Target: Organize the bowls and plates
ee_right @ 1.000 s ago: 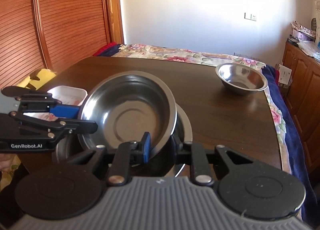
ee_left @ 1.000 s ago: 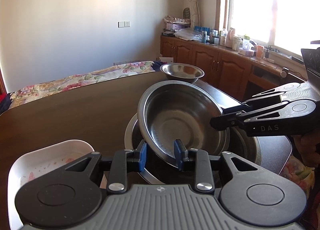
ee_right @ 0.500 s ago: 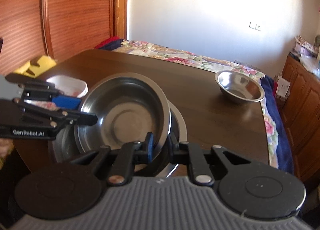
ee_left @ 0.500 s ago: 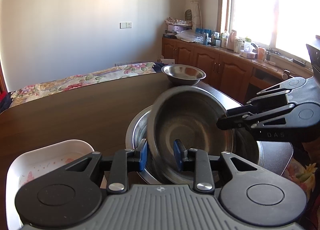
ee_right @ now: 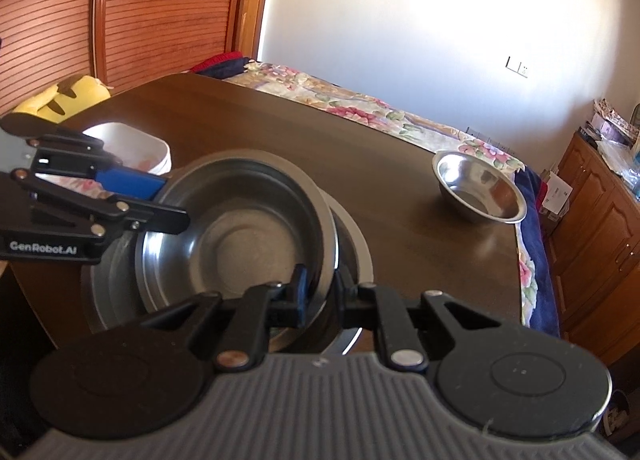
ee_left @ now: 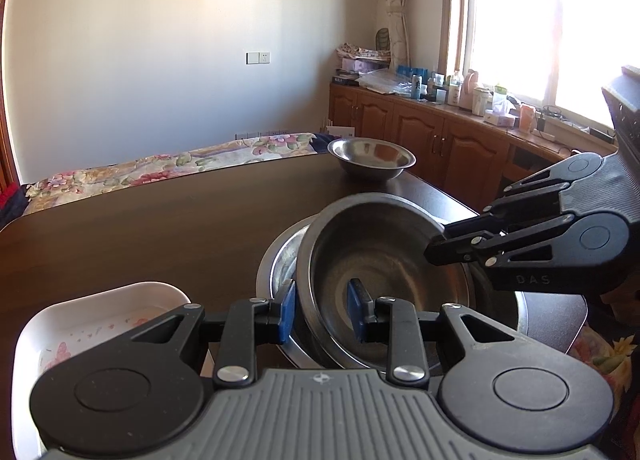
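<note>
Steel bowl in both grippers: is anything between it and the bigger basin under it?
Nothing visible. The steel bowl, clamped at opposite rims by the left gripper and right gripper, sits tilted in the basin.

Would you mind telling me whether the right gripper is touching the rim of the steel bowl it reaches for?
Touching. In the right wrist view the right gripper is clamped on the steel bowl's rim.

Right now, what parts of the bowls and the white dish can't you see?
- Held bowl: its near rim, left wrist view, hidden behind the left tool; in the right wrist view the right tool covers it.
- Big basin under it: mostly covered by the held bowl, both views.
- White dish: its near part, left wrist view, hidden by the tool's body.
- Small bowl: where it meets the table, hidden by its own wall.
</note>
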`<state>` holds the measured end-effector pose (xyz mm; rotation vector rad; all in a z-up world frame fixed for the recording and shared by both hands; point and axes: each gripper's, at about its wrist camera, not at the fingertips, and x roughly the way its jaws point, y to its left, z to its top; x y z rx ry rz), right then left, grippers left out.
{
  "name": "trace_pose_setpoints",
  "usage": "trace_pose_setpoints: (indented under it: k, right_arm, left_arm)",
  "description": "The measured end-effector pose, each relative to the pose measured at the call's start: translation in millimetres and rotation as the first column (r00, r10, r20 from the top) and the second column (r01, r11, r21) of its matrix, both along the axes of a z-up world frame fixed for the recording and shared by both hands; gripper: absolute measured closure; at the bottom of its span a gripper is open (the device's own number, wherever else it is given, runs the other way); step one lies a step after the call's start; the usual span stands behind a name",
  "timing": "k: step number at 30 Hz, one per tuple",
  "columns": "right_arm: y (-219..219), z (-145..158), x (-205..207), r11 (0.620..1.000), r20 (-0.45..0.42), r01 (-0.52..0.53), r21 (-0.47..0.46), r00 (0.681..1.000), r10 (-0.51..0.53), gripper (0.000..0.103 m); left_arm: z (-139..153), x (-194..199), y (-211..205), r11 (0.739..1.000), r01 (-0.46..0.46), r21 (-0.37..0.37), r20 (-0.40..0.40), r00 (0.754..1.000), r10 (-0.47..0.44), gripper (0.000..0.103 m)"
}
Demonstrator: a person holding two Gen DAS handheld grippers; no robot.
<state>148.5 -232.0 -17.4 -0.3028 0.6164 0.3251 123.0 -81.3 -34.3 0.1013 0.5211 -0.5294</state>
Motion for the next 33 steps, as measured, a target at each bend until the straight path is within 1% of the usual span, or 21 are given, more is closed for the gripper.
trace_pose_setpoints:
  k: [3, 12, 16, 21, 33]
  right_arm:
    - [2.3, -1.4, 1.0, 1.0, -0.002, 0.001, -0.01, 1.0, -0.001, 0.087]
    - [9.0, -6.1, 2.2, 1.0, 0.002, 0.002, -0.03, 1.0, -0.001, 0.088]
    - [6.4, -3.7, 0.6, 1.0, 0.017, 0.007, -0.004, 1.0, -0.007, 0.088]
    - [-0.6, 1.8, -3.1, 0.998, 0.038, 0.015, 0.064, 0.999, -0.018, 0.088]
    - [-24.1, 15.1, -6.3, 0.976, 0.115, 0.08, 0.2, 0.988, -0.104, 0.087]
  left_arm:
    - [1.3, -0.3, 3.0, 1.0, -0.003, -0.01, 0.003, 1.0, 0.003, 0.071]
    - [1.2, 0.5, 1.3, 1.0, 0.001, -0.002, -0.001, 1.0, -0.001, 0.071]
    - [2.9, 1.6, 0.9, 1.0, 0.0, -0.004, 0.002, 1.0, 0.0, 0.071]
    - [5.6, 1.0, 1.0, 1.0, 0.001, -0.009, 0.008, 1.0, -0.001, 0.071]
    - [19.3, 11.0, -7.4, 1.0, 0.007, 0.0, 0.037, 0.999, -0.007, 0.071]
